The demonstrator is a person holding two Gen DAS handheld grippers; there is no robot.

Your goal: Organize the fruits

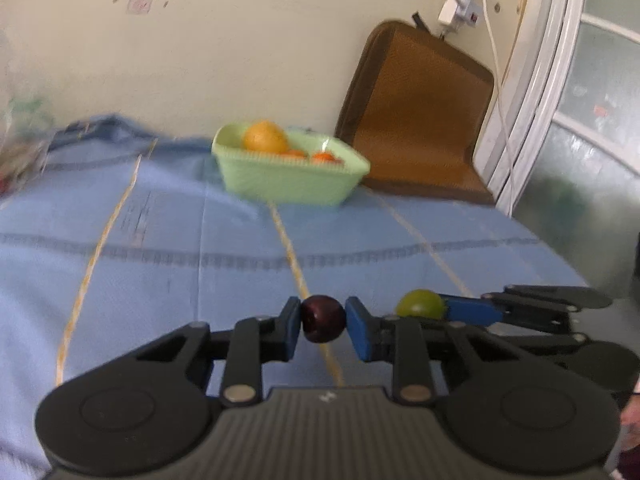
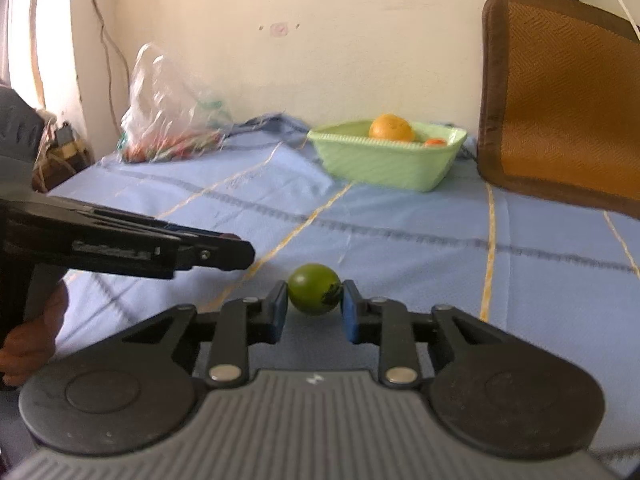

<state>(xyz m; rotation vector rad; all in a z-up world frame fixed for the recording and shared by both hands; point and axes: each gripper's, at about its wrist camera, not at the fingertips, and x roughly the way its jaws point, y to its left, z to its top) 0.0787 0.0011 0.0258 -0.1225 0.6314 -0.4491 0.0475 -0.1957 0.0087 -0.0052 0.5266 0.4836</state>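
My left gripper (image 1: 323,320) is shut on a small dark red fruit (image 1: 323,314), held just above the blue cloth (image 1: 160,248). Right beside it, my right gripper (image 2: 315,300) is shut on a small round green fruit (image 2: 314,286). That green fruit (image 1: 420,304) also shows in the left wrist view, next to the right gripper's blue finger (image 1: 472,311). In the right wrist view the left gripper (image 2: 224,254) reaches in side-on from the left. A pale green basket (image 1: 280,184) (image 2: 384,168) stands at the far end, holding a large orange (image 1: 265,136) (image 2: 391,128) and smaller orange fruits (image 1: 326,157).
A brown woven mat (image 1: 420,112) leans on the wall right of the basket. A clear plastic bag (image 2: 168,112) with produce lies at the far left. A power strip and white cable (image 1: 464,0) hang by the window frame (image 1: 540,80). A hand (image 2: 28,344) grips the left tool.
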